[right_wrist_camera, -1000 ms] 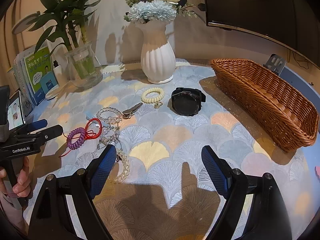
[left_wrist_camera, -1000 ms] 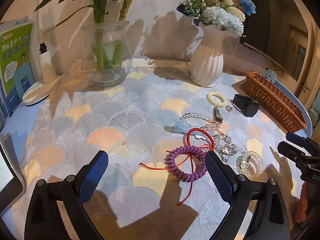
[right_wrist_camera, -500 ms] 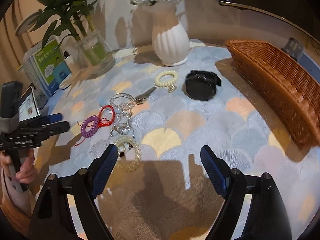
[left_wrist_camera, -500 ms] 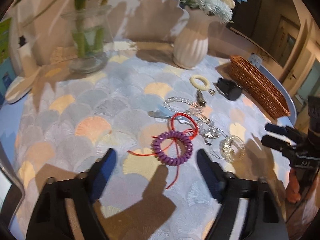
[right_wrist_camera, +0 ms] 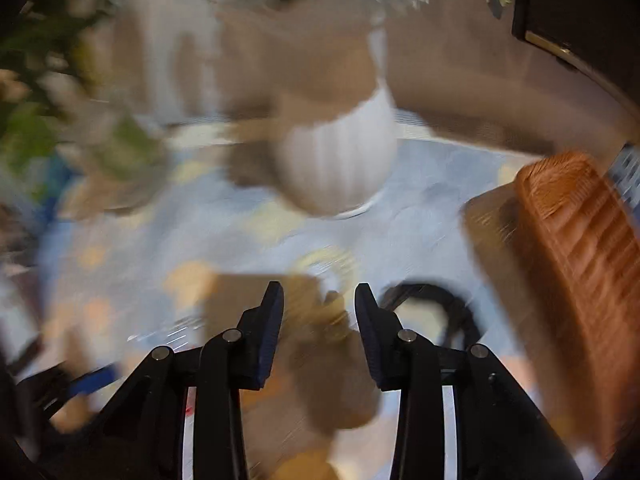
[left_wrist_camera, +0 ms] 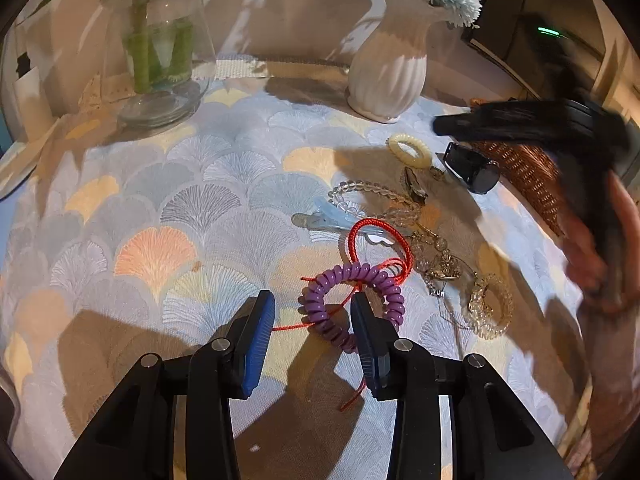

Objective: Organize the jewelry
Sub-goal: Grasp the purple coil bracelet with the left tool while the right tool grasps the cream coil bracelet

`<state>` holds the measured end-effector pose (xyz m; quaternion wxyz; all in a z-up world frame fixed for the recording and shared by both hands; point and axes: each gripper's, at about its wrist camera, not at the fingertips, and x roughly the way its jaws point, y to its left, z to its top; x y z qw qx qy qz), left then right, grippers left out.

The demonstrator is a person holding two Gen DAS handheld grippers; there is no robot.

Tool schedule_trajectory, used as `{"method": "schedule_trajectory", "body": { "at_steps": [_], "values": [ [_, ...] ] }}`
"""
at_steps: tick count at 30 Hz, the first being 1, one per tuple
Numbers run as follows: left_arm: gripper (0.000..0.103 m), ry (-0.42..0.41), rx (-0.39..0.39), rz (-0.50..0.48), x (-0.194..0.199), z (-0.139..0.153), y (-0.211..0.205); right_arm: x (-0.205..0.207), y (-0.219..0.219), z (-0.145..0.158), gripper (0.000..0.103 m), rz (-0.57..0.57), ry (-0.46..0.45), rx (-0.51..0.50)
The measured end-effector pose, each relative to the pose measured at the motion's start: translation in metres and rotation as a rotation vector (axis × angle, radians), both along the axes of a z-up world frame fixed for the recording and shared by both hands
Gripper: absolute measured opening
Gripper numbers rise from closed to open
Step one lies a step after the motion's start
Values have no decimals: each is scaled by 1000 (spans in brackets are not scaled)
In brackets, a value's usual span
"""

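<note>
Far left of the left gripper [left_wrist_camera: 313, 312]: a glass vase [left_wrist_camera: 157, 48] with green stems, standing at the back of the counter [left_wrist_camera: 152, 208], well clear of the working area. It is probably decor, not part of the sort.

Left gripper: jaws apart, a moderate gap between the blue pads. The near-left arc of the purple coil hair tie [left_wrist_camera: 352, 302] lies in that gap, with the right pad sitting inside the ring's opening. This placement suggests a pinch on one side of the loop, not around the whole ring. Nothing is clamped yet.

A red cord [left_wrist_camera: 380, 240] loops just ahead of the gripper and threads through the purple tie; one strand runs across the gap. Judgement: lifting the tie will likely drag the cord along.

Ahead and to the right: a light-blue hair clip [left_wrist_camera: 336, 220], clear bead bracelets [left_wrist_camera: 372, 196] and a clear coil tie [left_wrist_camera: 490, 306], tangled close together. Further ahead: a cream coil tie [left_wrist_camera: 410, 149] and a black watch [left_wrist_camera: 472, 168].

Behind them stands a white ribbed vase [left_wrist_camera: 388, 76].

Far right: a wicker basket [left_wrist_camera: 524, 168], the probable destination.

Right gripper [right_wrist_camera: 319, 322]: jaws apart, holding nothing. Its view is heavily motion-blurred; the watch appears just right of its fingers.
</note>
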<state>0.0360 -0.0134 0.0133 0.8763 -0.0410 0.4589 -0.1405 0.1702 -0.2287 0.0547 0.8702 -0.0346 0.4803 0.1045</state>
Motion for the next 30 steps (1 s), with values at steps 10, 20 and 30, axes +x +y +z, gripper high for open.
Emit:
{"method": "schedule_trajectory", "body": {
  "at_steps": [10, 20, 30],
  "values": [
    [36, -48, 135, -16, 0, -2, -20, 27, 23, -40, 25, 79, 29, -145],
    [10, -106, 47, -33, -11, 17, -8, -20, 21, -13, 13, 170, 13, 1],
    [10, -237, 37, -89, -38, 82, -32, -93, -54, 71, 13, 126, -156, 98]
  ]
}}
